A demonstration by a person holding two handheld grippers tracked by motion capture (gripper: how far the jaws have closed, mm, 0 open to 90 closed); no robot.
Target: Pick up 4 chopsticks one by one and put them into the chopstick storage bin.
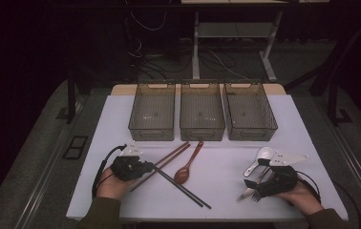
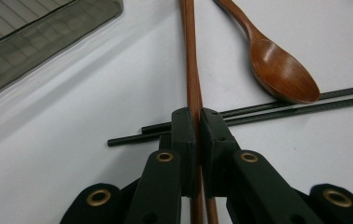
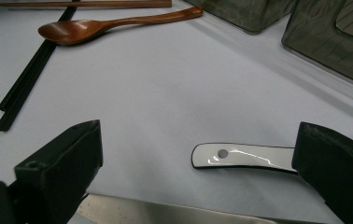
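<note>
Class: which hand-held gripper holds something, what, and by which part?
The left hand-held gripper clamps the brown chopsticks near their lower end; the right hand-held gripper is open, holding nothing.

Brown chopsticks (image 2: pixel 192 60): wood, smooth, satin sheen, reddish grain.
Wooden spoon (image 2: pixel 282 70): wood, lacquered, glossy bowl w/ highlights.
Black chopsticks (image 2: pixel 300 105): dark, matt, look like plastic or metal, can't tell; ridged near tips.
White spoon (image 3: pixel 240 156): glossy, ceramic-like or melamine, dark edge line, strong glare.
Knife blade (image 3: pixel 165 212): metal, brushed, dull shine.
Bins (image 1: pixel 201 117): smoky translucent plastic, ribbed floors, smooth walls.
Table (image 1: pixel 226 167): white, matt, smooth.
Left gripper (image 2: pixel 197 135): black plastic, matt, brass-look rivets.
Right gripper (image 3: pixel 198 163): black matt pads, slightly rough.
</note>
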